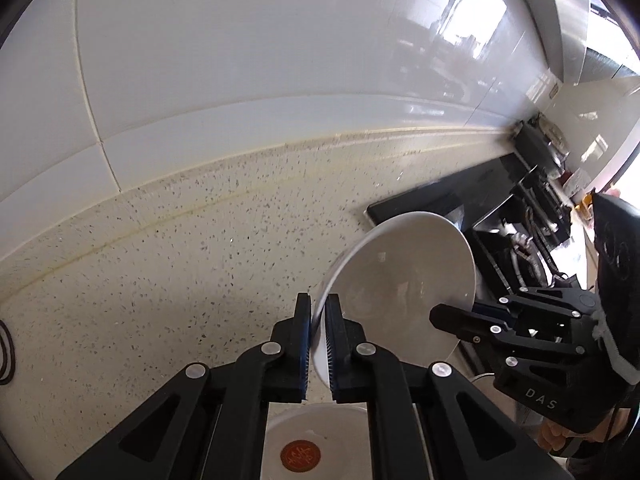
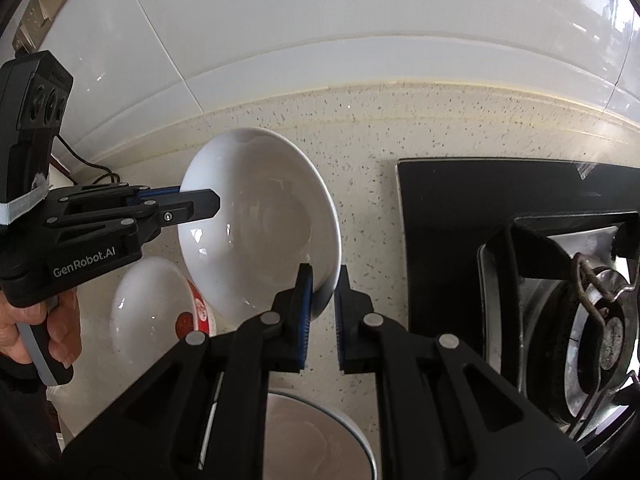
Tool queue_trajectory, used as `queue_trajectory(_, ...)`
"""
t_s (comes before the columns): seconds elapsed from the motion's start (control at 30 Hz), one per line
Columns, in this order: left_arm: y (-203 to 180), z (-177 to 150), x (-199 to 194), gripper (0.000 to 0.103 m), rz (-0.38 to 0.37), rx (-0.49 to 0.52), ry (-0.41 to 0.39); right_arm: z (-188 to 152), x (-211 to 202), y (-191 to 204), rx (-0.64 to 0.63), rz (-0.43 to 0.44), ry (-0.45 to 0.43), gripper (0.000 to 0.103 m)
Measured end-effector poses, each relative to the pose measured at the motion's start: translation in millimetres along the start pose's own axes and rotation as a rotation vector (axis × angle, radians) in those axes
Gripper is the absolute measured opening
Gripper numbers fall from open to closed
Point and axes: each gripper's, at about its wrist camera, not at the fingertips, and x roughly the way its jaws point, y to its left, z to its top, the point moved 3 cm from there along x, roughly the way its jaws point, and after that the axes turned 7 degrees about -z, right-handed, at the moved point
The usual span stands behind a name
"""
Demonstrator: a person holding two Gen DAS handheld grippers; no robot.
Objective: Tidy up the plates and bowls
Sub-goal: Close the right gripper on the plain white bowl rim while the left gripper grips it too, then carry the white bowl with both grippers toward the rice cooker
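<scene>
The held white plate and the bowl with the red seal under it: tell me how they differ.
The white plate is tilted up off the counter, its rim pinched by the left claw and the right claw; the bowl with the red seal sits flat on the counter, untouched. The plate is plain; the bowl has red markings. Both are glossy white.

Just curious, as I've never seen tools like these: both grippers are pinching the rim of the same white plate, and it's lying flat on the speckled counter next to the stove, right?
Not quite. Both the left gripper and the right gripper do pinch the white plate by its rim, but it is tilted up off the speckled counter beside the stove, not lying flat. The right wrist view shows this best.
</scene>
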Motion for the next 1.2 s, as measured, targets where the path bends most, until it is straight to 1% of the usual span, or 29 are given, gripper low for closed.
queue_trajectory(0.1,-3.5,-0.9,-16.8,0.007,0.002,-0.001,-0.037,2.8,-8.0,3.2,-0.005,-0.003,-0.026,0.013)
queue_trajectory(0.27,-4.1,-11.0,-43.6,0.007,0.016,-0.006,-0.09,1.9,-26.6,20.3,-0.036,-0.004,-0.062,0.013)
queue_trajectory(0.5,13.6,-40.1,-82.2,0.007,0.019,-0.06,-0.154,-4.5,-40.8,54.2,-0.08,0.037,-0.08,0.013)
queue_trajectory(0.73,30.5,-70.6,-124.4,0.007,0.058,-0.081,-0.213,-15.7,-57.2,97.6,-0.129,0.077,-0.1,0.013)
queue_trajectory(0.97,52.0,-105.9,-155.4,0.007,0.083,-0.119,-0.241,-29.4,-63.8,140.6,-0.183,0.11,-0.105,0.013)
queue_trajectory(1.2,75.1,-144.3,-173.6,0.007,0.118,-0.151,-0.235,-46.7,-54.0,177.5,-0.225,0.147,-0.087,0.013)
